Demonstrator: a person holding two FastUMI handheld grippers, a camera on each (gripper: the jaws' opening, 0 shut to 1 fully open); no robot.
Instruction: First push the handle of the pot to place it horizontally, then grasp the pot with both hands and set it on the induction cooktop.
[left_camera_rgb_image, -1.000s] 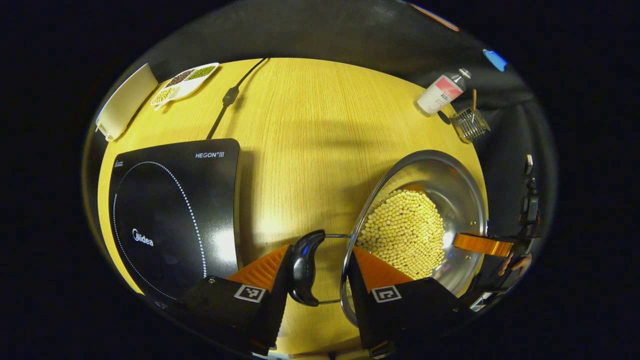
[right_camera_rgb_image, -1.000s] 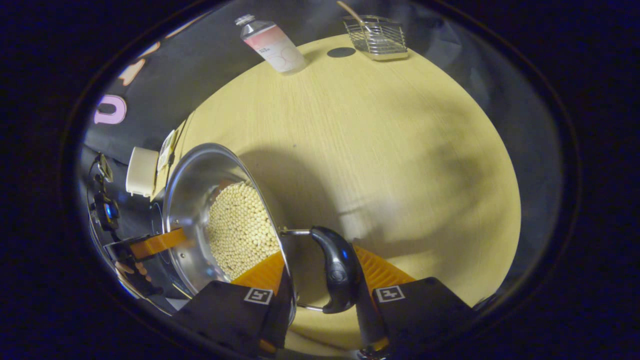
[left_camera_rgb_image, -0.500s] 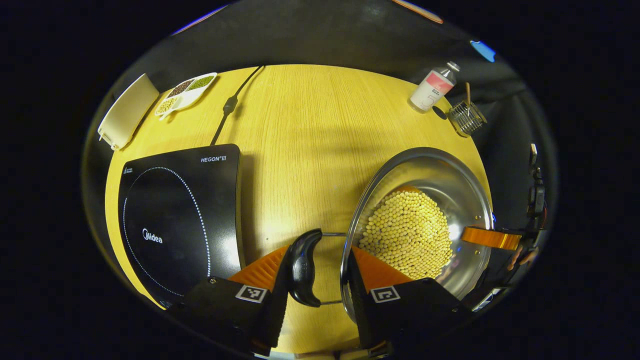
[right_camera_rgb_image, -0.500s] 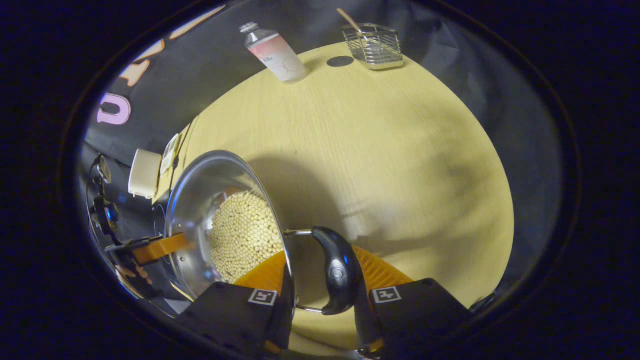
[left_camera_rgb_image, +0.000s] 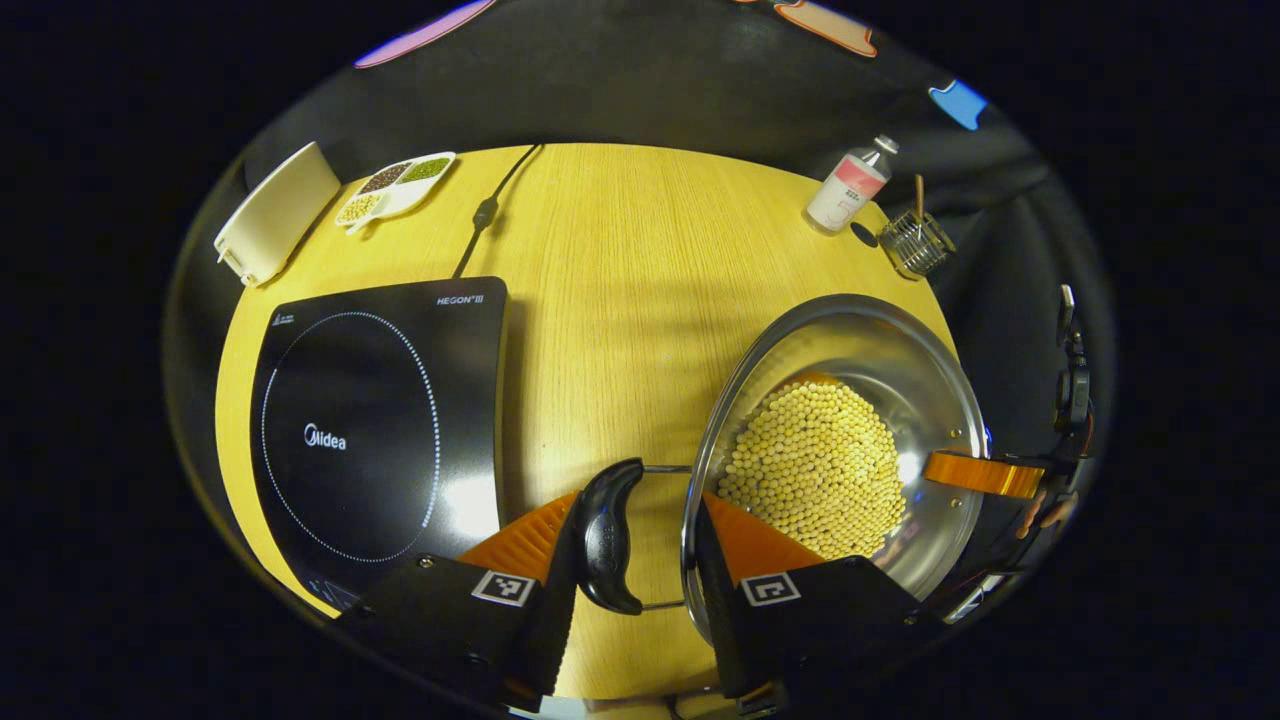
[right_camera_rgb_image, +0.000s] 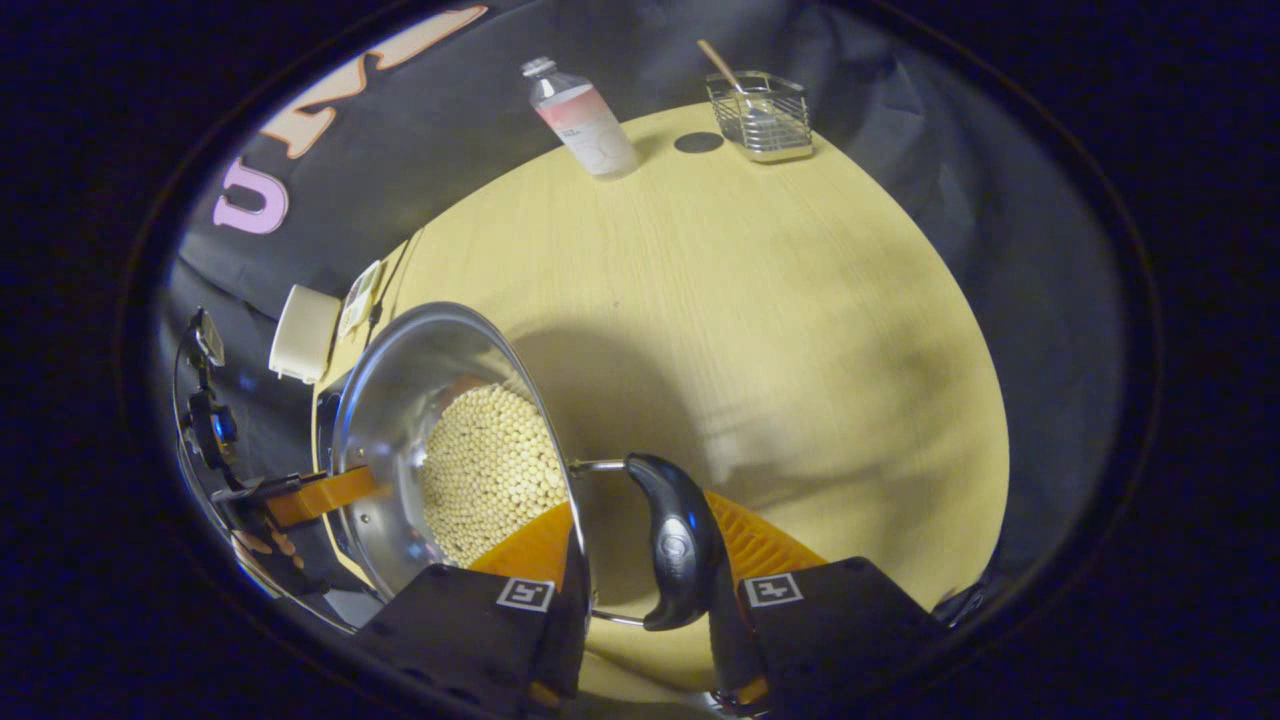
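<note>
Two claws, both mine, are each clamped on a side handle of the pot (left_camera_rgb_image: 850, 440): my left gripper (left_camera_rgb_image: 635, 540) has its fingers pressed either side of the dark handle grip (left_camera_rgb_image: 605, 535), one finger outside it and the other against the pot wall, and my right gripper (right_camera_rgb_image: 640, 545) pinches the opposite handle (right_camera_rgb_image: 680, 540) the same way. Across the pot, at about four o'clock in the left gripper view, I can see the fingertip of the other claw reaching over the rim, and at eight o'clock in the right gripper view the same from the other side. The pot is full of pale round beans (left_camera_rgb_image: 815, 470) and looks lifted off the table (left_camera_rgb_image: 620, 300), its shadow lying well apart from it on the wood. Over the last second the table and everything on it have shrunk and slid away from my cameras, and the induction cooktop (left_camera_rgb_image: 375, 420) has come more fully into frame at nine o'clock, so I judge the lift is done and the carry toward the cooktop is under way. The handles sit level, so the push step looks finished. Farther out, at one o'clock, stand a bottle (left_camera_rgb_image: 845, 190) and a wire basket (left_camera_rgb_image: 915, 245); at eleven o'clock lie a divided dish (left_camera_rgb_image: 395, 185) and a white box (left_camera_rgb_image: 275, 210). The beans could spill if I tilt.
</note>
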